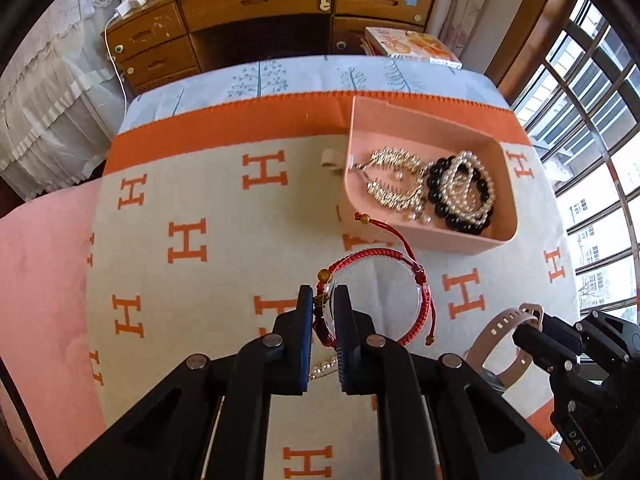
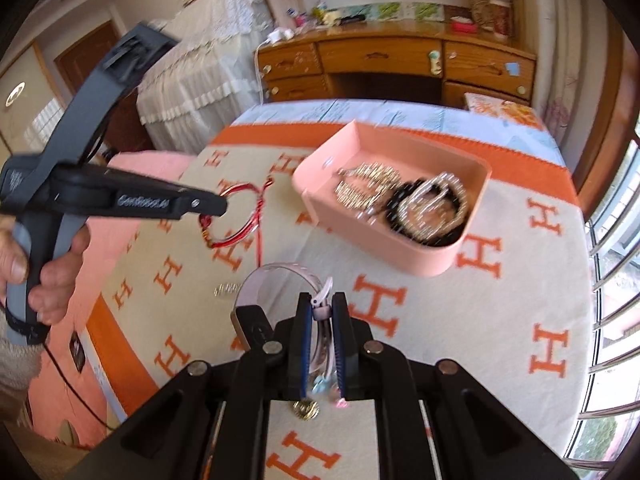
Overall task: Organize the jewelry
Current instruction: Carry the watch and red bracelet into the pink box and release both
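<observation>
My left gripper (image 1: 323, 294) is shut on a red cord bracelet (image 1: 374, 270) and holds it above the blanket, just short of the pink tray (image 1: 424, 240). The bracelet also shows in the right wrist view (image 2: 236, 216), hanging from the left gripper (image 2: 218, 210). The tray (image 2: 360, 236) holds a silver necklace (image 1: 394, 178), a black bead bracelet (image 1: 460, 222) and a pearl bracelet (image 1: 466, 184). My right gripper (image 2: 322, 300) is shut on a pale pink watch strap (image 2: 280, 276), seen in the left wrist view (image 1: 504, 326) at the lower right.
An orange and cream H-pattern blanket (image 1: 208, 208) covers the table. A small silver chain piece (image 2: 226, 290) and a gold charm (image 2: 306, 408) lie on it near me. A wooden desk (image 1: 260, 12) stands behind, a window (image 1: 592, 160) at the right.
</observation>
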